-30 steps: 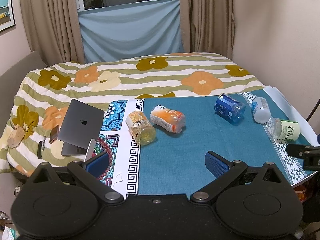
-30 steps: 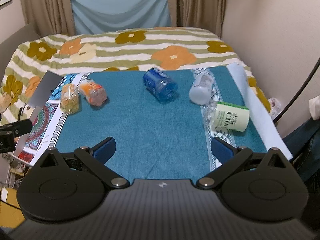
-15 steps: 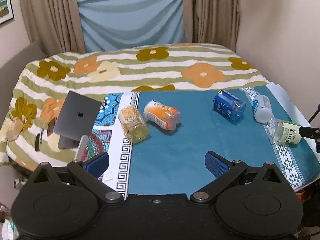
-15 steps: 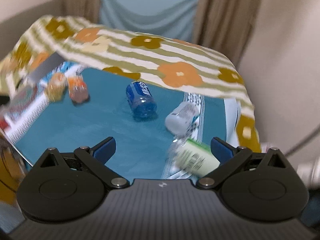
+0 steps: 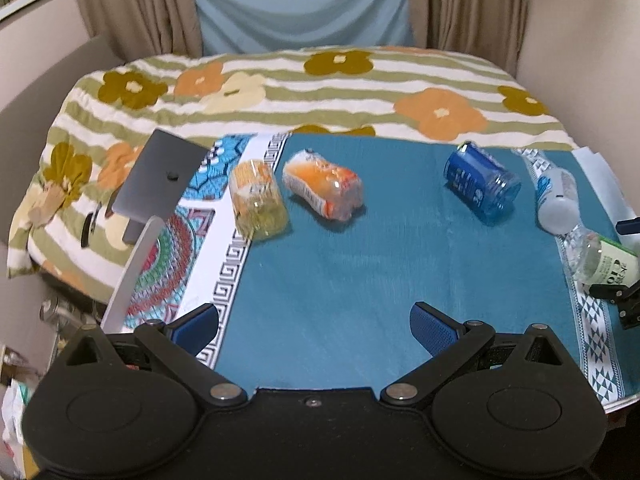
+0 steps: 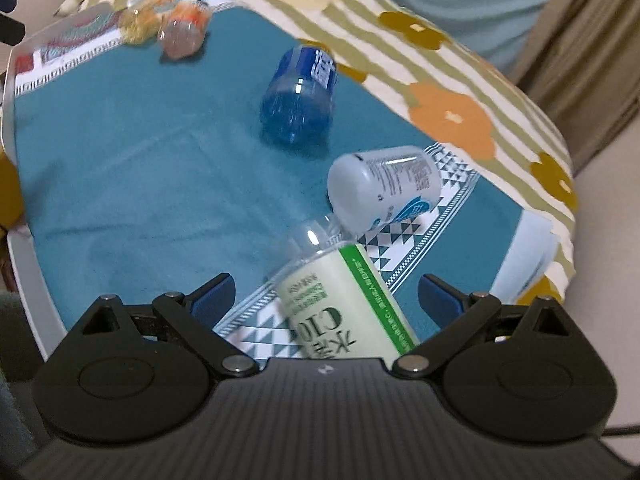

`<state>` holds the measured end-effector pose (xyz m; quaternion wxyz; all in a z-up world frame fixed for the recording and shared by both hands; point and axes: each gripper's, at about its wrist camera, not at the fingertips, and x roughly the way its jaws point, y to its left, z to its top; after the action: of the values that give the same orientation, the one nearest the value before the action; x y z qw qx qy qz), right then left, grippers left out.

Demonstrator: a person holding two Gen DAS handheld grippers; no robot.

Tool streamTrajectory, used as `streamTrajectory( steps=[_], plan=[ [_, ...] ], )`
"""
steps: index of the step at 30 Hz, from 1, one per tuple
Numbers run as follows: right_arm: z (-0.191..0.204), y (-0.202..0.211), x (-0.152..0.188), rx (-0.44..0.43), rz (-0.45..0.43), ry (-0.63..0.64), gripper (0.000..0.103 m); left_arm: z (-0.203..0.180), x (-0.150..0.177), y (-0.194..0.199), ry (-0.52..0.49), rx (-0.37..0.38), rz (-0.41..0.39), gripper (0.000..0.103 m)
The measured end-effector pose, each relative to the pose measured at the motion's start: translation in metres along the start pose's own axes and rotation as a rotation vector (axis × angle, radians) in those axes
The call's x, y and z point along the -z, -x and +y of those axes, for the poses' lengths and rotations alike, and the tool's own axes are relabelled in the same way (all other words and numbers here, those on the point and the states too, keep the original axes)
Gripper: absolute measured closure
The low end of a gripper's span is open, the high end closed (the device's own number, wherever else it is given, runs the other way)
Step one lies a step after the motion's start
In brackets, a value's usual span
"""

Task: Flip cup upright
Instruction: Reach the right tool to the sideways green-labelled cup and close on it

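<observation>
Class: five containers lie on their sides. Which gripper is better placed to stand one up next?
Right. The right gripper is open around the green-labelled bottle. The left gripper, also open, hangs over bare teal cloth.

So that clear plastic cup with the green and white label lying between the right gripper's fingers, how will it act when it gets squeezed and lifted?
The clear plastic cup with the green and white label lies on its round side, so it may roll. It looks empty, probably light. Its thin clear wall may flex between the open right gripper.
</observation>
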<state>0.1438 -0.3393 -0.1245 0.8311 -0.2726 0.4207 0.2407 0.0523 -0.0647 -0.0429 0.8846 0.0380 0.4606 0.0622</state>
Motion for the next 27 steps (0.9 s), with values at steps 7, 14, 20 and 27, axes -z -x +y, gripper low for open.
streamTrajectory(
  steps=[7, 14, 20, 27],
  plan=[
    [-0.01, -0.024, 0.005, -0.105, 0.032, 0.09, 0.001, -0.013, 0.003, -0.008, 0.02, -0.014, 0.027, 0.0],
    [-0.017, -0.04, 0.007, -0.157, 0.09, 0.128, 0.025, -0.015, 0.004, -0.01, 0.039, -0.025, 0.036, 0.0],
    [-0.021, -0.033, 0.002, -0.201, 0.062, 0.089, 0.026, -0.007, 0.005, -0.004, 0.057, -0.034, 0.027, 0.0],
    [0.0, -0.01, -0.029, -0.23, -0.016, 0.125, 0.027, 0.018, 0.004, 0.008, 0.087, -0.041, -0.011, 0.0]
  ],
)
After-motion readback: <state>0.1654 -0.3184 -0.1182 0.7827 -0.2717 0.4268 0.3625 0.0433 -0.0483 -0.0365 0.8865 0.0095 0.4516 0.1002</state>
